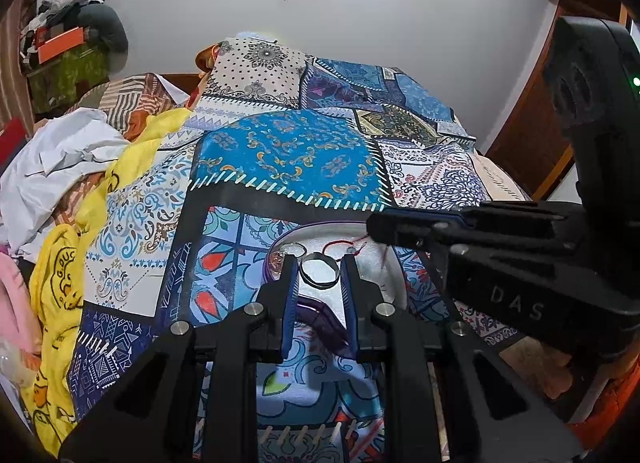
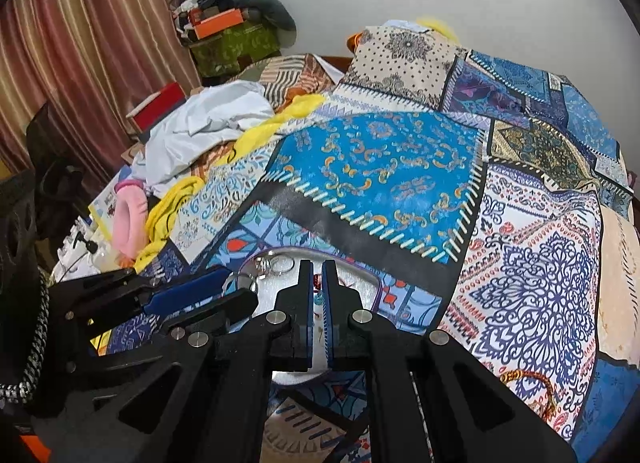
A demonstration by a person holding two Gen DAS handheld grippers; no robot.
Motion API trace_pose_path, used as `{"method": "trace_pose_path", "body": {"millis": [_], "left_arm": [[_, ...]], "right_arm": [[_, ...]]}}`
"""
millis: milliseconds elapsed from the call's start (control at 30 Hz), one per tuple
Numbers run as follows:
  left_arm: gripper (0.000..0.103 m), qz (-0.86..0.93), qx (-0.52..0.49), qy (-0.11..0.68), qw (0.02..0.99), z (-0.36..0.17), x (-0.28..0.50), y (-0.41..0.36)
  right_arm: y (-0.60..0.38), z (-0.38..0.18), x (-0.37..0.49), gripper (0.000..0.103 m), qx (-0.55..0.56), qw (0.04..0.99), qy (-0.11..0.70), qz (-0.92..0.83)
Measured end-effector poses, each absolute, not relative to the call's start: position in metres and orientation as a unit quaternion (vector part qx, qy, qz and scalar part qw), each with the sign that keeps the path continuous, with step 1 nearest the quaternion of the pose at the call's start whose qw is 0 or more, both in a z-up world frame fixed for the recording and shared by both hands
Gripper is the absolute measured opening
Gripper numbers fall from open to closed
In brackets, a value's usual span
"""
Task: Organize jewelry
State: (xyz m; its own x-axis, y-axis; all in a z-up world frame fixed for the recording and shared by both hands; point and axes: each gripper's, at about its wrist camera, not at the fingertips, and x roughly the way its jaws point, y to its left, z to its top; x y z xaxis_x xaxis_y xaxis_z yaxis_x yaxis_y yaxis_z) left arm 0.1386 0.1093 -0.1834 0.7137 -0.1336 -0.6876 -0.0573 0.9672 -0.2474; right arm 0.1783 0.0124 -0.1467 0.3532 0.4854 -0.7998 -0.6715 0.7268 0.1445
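Observation:
A round white tray with a purple rim lies on the patterned bedspread. My left gripper is over it, its blue-padded fingers closed against the two sides of a dark metal bangle. Small silver rings lie at the tray's far left. A red thread bracelet runs across the tray to my right gripper, which comes in from the right. In the right wrist view my right gripper is nearly shut on the red thread above the tray. Silver rings lie left of it.
The bed carries a blue patchwork spread. Crumpled white cloth, yellow cloth and a pink item lie on the left side. A curtain and stacked boxes stand behind, a wooden door at right.

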Motion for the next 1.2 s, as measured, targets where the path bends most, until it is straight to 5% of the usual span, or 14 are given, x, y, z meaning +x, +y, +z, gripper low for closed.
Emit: {"method": "trace_pose_path", "body": {"millis": [233, 667, 933, 1200], "left_arm": [[0.02, -0.024, -0.121, 0.381, 0.916, -0.183, 0.142, 0.105], [0.02, -0.031, -0.106, 0.404, 0.908, -0.188, 0.154, 0.087], [0.041, -0.023, -0.095, 0.398, 0.912, -0.173, 0.147, 0.079], [0.05, -0.025, -0.086, 0.375, 0.923, -0.147, 0.138, 0.062]], "right_arm": [[0.002, -0.137, 0.175, 0.031, -0.108, 0.83, 0.432, 0.337], [-0.042, -0.119, 0.173, 0.032, -0.082, 0.854, 0.416, 0.302], [-0.058, -0.112, 0.165, 0.032, -0.078, 0.86, 0.408, 0.297], [-0.088, -0.102, 0.157, 0.032, -0.068, 0.872, 0.394, 0.282]]}}
